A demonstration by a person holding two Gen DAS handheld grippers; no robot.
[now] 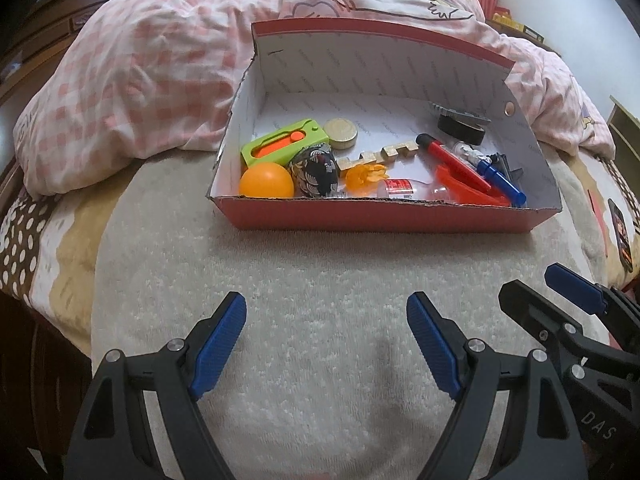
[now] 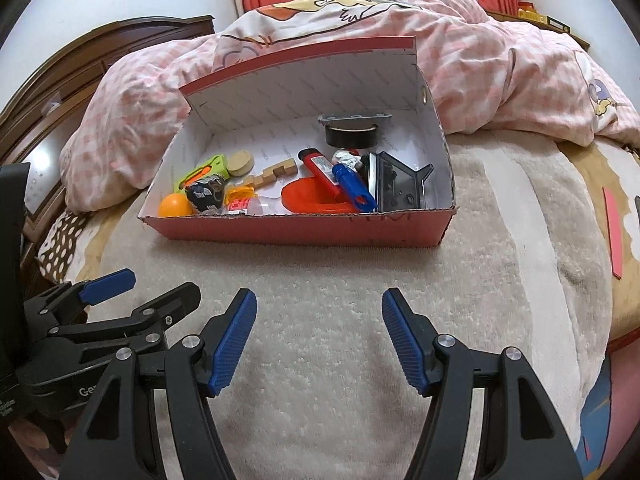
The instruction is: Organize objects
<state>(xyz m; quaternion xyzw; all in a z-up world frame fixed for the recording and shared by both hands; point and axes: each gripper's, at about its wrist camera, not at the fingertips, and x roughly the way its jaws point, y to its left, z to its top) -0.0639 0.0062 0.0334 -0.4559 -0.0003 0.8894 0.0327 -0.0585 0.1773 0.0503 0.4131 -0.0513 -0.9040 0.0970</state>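
**Both grippers empty in front of a full box**

Nearest the camera, the left gripper [image 1: 326,344] hovers over the pale towel [image 1: 320,280] with its blue fingers spread wide and nothing between them. Just beside it, the right gripper [image 2: 319,340] is also spread and empty.

Farther on, the red cardboard box [image 2: 296,230] stands on the towel, well apart from both grippers, and holds all the small objects. No loose object lies on the towel, so I judge the collecting is mostly finished. If the next step is closing or moving the box, it is better to grip a side wall with each gripper, low and evenly, because thin cardboard bends easily.

Inside, the orange ball [image 1: 266,180] lies in the near left corner, the green holder [image 1: 282,142] behind it, and the blue pen [image 1: 500,180] at the right.

Behind the box lies the pink checked quilt [image 1: 132,80].

The near wall hides the lower part of the front objects. The small clear bottle with a red label [image 1: 400,188] is hard to identify. The flat red piece [image 2: 612,232] at the right edge is cut off, and I cannot tell what it is.
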